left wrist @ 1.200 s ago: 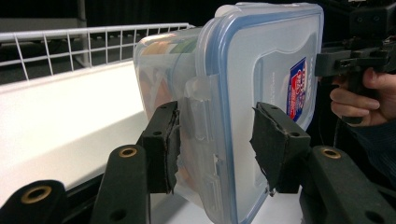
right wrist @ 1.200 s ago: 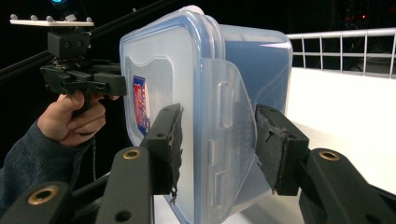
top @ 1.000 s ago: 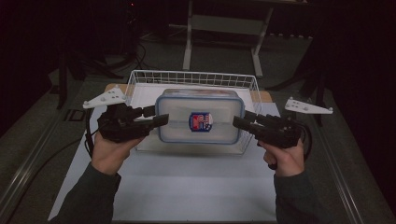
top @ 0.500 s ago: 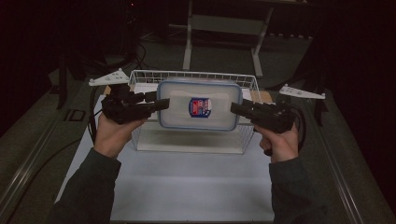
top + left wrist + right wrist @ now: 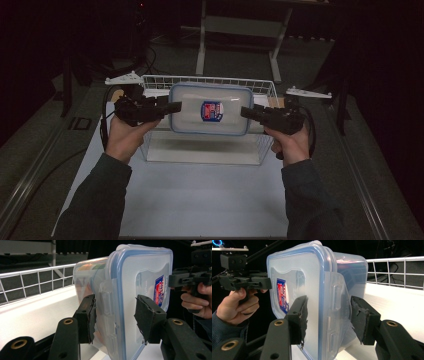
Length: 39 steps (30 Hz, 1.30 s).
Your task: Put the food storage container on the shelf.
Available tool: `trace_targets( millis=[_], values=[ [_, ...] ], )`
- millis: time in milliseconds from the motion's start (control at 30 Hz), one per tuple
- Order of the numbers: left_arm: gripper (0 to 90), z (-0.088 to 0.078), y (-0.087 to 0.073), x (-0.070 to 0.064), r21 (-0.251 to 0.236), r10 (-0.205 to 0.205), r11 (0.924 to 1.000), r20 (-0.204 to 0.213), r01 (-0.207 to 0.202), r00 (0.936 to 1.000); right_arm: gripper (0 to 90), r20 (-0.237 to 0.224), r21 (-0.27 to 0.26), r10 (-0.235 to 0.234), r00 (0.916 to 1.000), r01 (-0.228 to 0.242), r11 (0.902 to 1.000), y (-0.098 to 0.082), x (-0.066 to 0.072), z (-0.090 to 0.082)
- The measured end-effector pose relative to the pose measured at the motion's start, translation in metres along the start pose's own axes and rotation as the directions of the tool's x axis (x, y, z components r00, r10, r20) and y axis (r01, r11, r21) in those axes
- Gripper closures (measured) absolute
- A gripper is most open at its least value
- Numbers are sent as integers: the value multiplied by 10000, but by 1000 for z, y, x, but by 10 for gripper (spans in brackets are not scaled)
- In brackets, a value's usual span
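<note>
Dark surroundings framed a white worktop (image 5: pixel 200 200) where a person held a clear box (image 5: pixel 210 116) with a blue-rimmed lid (image 5: pixel 145 272) in the air above a white wire basket (image 5: pixel 150 82). The left gripper (image 5: pixel 172 107) was clamped on the box's left end, its pads (image 5: pixel 90 320) pressed on either side of the latch flap. The right gripper (image 5: pixel 246 112) gripped the opposite end likewise. A red and blue label (image 5: pixel 211 110) sat on the lid.
</note>
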<state>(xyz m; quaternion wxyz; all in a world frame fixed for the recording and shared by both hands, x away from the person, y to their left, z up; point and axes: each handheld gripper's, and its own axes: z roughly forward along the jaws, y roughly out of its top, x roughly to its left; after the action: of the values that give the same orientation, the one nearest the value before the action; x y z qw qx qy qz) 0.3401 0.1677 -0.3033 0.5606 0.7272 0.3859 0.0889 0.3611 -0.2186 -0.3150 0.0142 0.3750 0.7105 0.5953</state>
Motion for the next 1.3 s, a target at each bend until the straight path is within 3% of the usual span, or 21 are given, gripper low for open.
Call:
trace_targets(
  millis=[267,567,833,867,900,967,1000,1033,1067,1100,1300],
  values=[
    [512,5,-1,7,46,-518,9986,-8,518,9987,485,95,110,171,9998,-172,9998,0,-7,7],
    [509,10,0,13,-149,-1226,9923,17,1226,9925,481,65,120,627,9980,-628,9980,5,-13,10],
    [500,13,0,14,-395,-1300,9909,-266,1289,9912,470,309,-105,871,9957,-868,9962,8,-18,16],
    [500,14,1,13,-396,-1222,9919,-445,1205,9915,470,309,-105,871,9957,-868,9962,8,-18,16],
    [519,17,1,11,-169,-994,9950,-898,983,9910,454,517,-106,788,9956,-783,9969,8,-17,17],
    [519,22,0,10,49,-835,9964,-1330,850,9876,416,882,14,611,9942,-615,9981,8,-16,20],
    [525,22,0,10,49,-835,9964,-1330,850,9876,416,882,14,611,9942,-615,9981,8,-16,20],
    [494,25,-3,11,63,-805,9966,-1422,823,9866,470,1404,57,294,9897,-305,9995,8,-15,21],
    [497,24,-3,13,-305,-966,9952,-1263,934,9873,480,1528,90,191,9881,-207,9997,8,-15,21],
    [515,25,-3,14,-207,-1049,9945,-1293,1031,9860,452,1788,199,24,9839,-60,9998,9,-15,24],
    [492,26,-4,11,-137,-721,9974,-1324,709,9886,462,2050,218,-159,9786,117,9997,13,-14,28]
  ],
)
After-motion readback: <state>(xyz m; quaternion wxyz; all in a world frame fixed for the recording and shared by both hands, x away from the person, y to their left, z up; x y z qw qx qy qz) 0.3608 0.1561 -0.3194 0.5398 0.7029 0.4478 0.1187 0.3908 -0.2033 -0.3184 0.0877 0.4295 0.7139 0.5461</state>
